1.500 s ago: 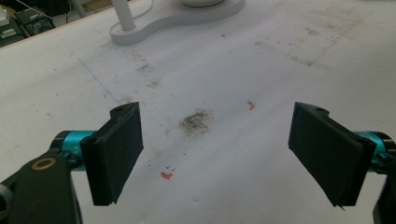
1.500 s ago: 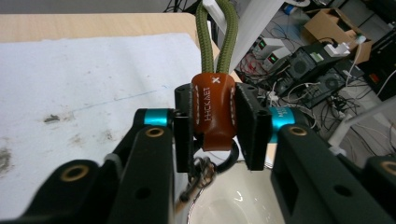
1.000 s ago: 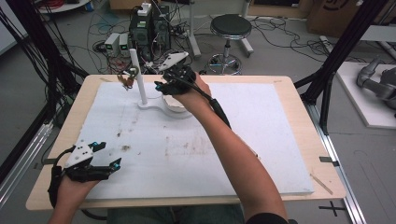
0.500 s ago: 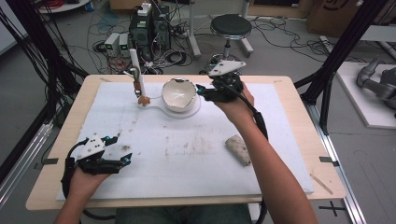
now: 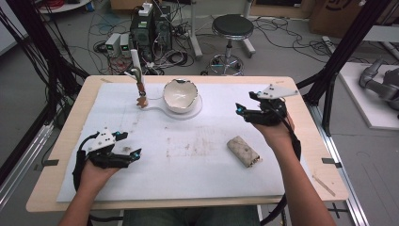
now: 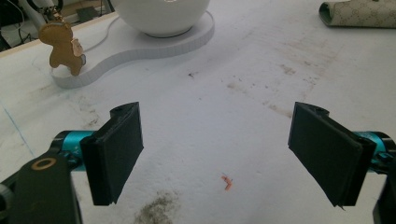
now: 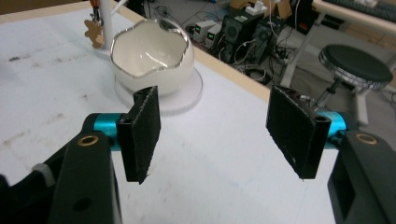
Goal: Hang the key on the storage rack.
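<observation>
White sheeting covers the wooden counter, stained brown near its middle. At the left, near the front edge, the left tool sits low over the sheet in the person's left hand; in the left gripper view its two black pads stand wide apart with nothing between them, bare stained sheet and a small orange scrap lying below. Farther back and left of centre, a thin white post rises from a flat white base, and a small brown gingerbread-shaped charm hangs from it just above the base's narrow end. On the round end of that base sits a white bowl shaped like a cracked eggshell, its jagged rim upward and its glossy inside visible in the right gripper view. Right of centre, nearer the front, a small beige patterned roll lies on its side on the sheet, well apart from both tools. At the right, the right tool is held above the sheet in the person's right hand, behind the roll and pointed toward the bowl; its jaws have just been opening and stand apart, empty.
</observation>
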The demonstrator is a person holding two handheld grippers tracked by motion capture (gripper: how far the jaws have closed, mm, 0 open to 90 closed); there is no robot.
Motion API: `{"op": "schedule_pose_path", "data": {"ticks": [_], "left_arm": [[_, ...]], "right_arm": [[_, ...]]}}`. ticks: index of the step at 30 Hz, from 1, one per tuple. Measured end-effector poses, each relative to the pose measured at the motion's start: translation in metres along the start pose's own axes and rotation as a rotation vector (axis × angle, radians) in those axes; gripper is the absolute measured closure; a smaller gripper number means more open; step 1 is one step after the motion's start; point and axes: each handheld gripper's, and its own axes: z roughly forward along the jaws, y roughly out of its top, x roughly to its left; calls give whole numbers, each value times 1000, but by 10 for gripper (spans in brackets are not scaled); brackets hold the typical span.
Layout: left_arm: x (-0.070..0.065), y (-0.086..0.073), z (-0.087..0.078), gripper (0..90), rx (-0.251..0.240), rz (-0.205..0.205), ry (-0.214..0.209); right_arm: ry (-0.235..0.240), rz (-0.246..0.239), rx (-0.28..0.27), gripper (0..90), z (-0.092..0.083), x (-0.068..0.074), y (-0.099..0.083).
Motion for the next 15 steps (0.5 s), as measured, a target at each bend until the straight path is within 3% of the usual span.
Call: {"op": "schedule_pose_path", "data": {"ticks": [7,15], "left_arm": [[-1,3,4,178,-8,2,0],[2,4,8,178,-22,-3,-13]], "right_arm": [[-24,72,1,336,-18,-10,-38],[-19,142,26,297,-26,-9,-81]]}}
